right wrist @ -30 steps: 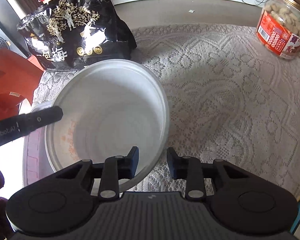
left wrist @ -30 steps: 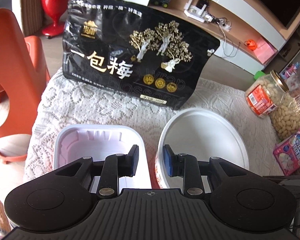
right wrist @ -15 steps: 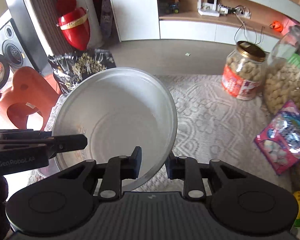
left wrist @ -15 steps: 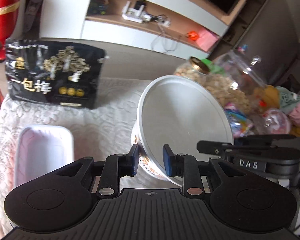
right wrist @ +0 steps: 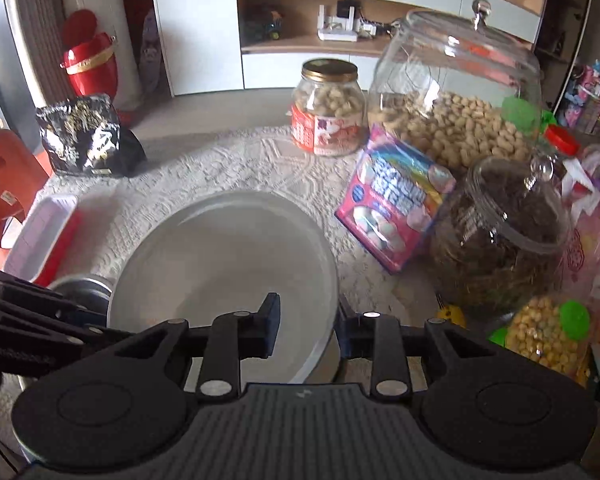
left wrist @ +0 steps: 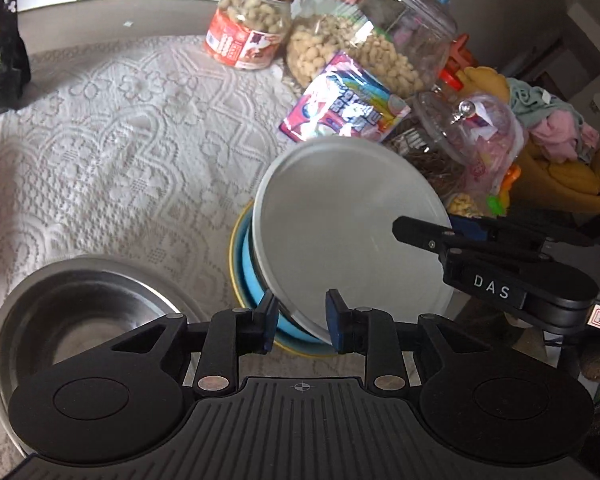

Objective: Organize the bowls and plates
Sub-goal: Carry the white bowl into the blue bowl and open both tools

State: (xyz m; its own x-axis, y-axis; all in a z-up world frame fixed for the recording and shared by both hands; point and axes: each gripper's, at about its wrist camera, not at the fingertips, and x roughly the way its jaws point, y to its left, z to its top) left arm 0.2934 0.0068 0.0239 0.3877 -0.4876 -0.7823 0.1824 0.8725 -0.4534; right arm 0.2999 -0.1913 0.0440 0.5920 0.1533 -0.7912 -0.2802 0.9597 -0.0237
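Both grippers hold a white round bowl [left wrist: 340,232] tilted in the air. My left gripper [left wrist: 302,320] is shut on its near rim. My right gripper [left wrist: 420,236] clamps the opposite rim; in the right wrist view the right gripper [right wrist: 310,324] has one finger inside the white bowl [right wrist: 220,256] and one outside, and its jaws are opening slightly. Directly under the white bowl sits a blue bowl [left wrist: 246,280] with a yellow rim. A steel bowl [left wrist: 84,312] stands on the cloth to its left. The left gripper [right wrist: 80,316] shows at the left edge.
A peanut jar [right wrist: 328,108], a large glass jar [right wrist: 452,92], a pink candy bag [right wrist: 392,208] and a dark-filled jar [right wrist: 496,236] crowd the right side. At the left lie a white-and-red rectangular tray [right wrist: 44,232] and a black bag [right wrist: 84,140]. Lace cloth [left wrist: 120,140] covers the table.
Both grippers lifted the white bowl from beside the rectangular tray and black bag and carried it right; it now hangs over the blue bowl near the jars.
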